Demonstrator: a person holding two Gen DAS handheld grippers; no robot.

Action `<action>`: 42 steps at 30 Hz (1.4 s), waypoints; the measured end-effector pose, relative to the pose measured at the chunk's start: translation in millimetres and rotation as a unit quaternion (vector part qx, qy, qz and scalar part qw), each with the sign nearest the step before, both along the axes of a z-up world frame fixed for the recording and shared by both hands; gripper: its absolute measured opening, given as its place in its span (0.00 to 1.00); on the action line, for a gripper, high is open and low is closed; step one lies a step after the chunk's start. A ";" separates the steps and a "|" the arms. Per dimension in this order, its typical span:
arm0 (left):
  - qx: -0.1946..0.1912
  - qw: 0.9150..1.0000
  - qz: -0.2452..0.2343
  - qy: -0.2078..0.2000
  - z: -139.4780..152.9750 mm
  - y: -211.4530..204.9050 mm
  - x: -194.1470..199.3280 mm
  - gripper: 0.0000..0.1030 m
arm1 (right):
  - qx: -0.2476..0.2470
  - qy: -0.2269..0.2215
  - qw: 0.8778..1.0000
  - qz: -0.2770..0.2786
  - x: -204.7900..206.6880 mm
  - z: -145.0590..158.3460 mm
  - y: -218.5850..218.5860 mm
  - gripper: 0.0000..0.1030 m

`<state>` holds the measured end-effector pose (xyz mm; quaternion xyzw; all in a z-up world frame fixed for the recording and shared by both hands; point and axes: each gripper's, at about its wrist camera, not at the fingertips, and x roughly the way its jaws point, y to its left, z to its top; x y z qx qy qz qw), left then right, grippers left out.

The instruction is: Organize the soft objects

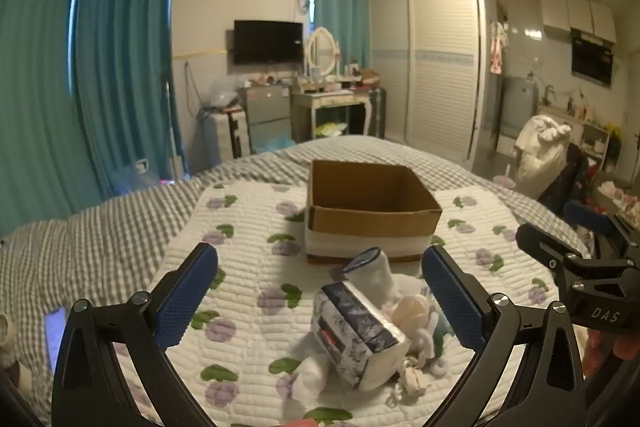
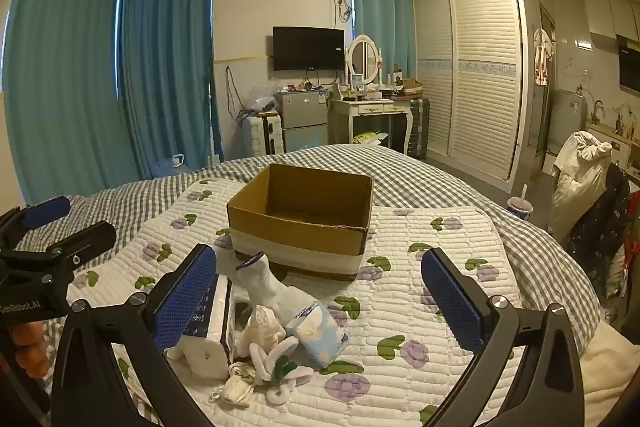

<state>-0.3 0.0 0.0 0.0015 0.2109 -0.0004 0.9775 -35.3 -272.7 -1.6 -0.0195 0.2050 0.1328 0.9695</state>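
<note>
Both my jaws stood wide, empty, framing the soft pile (image 1: pixel 372 331) before the cardboard box (image 1: pixel 368 203), positioned near for short transfers.

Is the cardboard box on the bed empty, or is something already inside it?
It looks empty: the cardboard box shows only bare inner walls; its floor is hidden, so cannot tell fully.
</note>
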 end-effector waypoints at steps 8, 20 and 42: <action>0.000 1.000 -0.005 0.003 -1.5 -2.7 -5.3 1.00 | 0.001 -0.004 1.000 0.000 0.0 -1.1 0.6 1.00; -0.001 1.000 0.001 0.010 -2.5 1.7 0.8 1.00 | 0.002 0.008 1.000 0.000 1.1 -2.9 -0.9 1.00; 0.002 1.000 0.003 0.017 -7.5 1.9 -1.2 1.00 | 0.002 0.009 1.000 0.000 3.3 -5.1 -0.6 1.00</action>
